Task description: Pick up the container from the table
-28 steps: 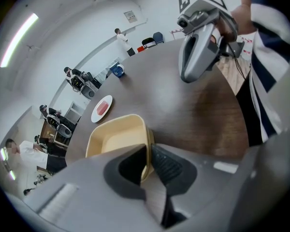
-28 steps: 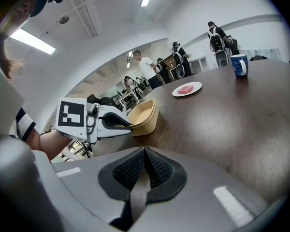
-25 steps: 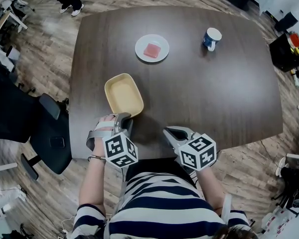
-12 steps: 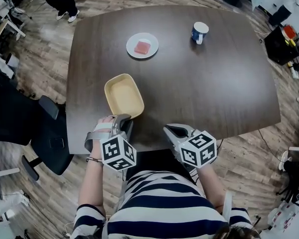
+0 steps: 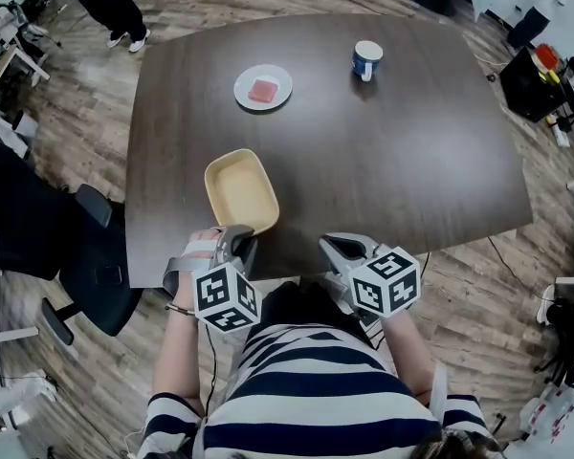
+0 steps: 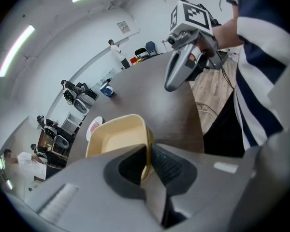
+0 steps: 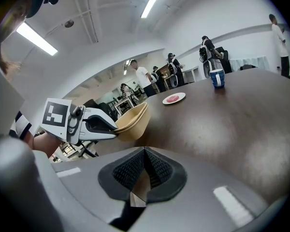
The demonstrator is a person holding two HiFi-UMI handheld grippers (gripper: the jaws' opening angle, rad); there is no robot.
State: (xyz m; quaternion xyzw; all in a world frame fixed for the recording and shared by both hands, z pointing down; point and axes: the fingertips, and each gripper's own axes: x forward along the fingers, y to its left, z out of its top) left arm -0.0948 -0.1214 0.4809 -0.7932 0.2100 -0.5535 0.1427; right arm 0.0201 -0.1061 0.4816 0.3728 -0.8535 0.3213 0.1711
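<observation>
The container (image 5: 241, 192) is a pale yellow, shallow oblong tub near the table's front left edge. My left gripper (image 5: 237, 247) is shut on its near rim; in the left gripper view the rim (image 6: 146, 151) is pinched between the two pads. Seen from the right gripper view, the container (image 7: 133, 120) is tilted and appears held off the tabletop by the left gripper (image 7: 94, 124). My right gripper (image 5: 340, 249) hovers at the table's front edge, to the right of the container, shut with nothing in it (image 7: 144, 166).
The dark wooden table (image 5: 411, 161) carries a white plate with a pink piece (image 5: 263, 87) at the far left and a blue-and-white mug (image 5: 367, 60) at the far middle. A black office chair (image 5: 96, 256) stands at the left. People stand beyond the table.
The left gripper, still shut on the container, has drawn it slightly nearer the table's front edge. The right gripper has kept its place beside it. The head view has shifted.
</observation>
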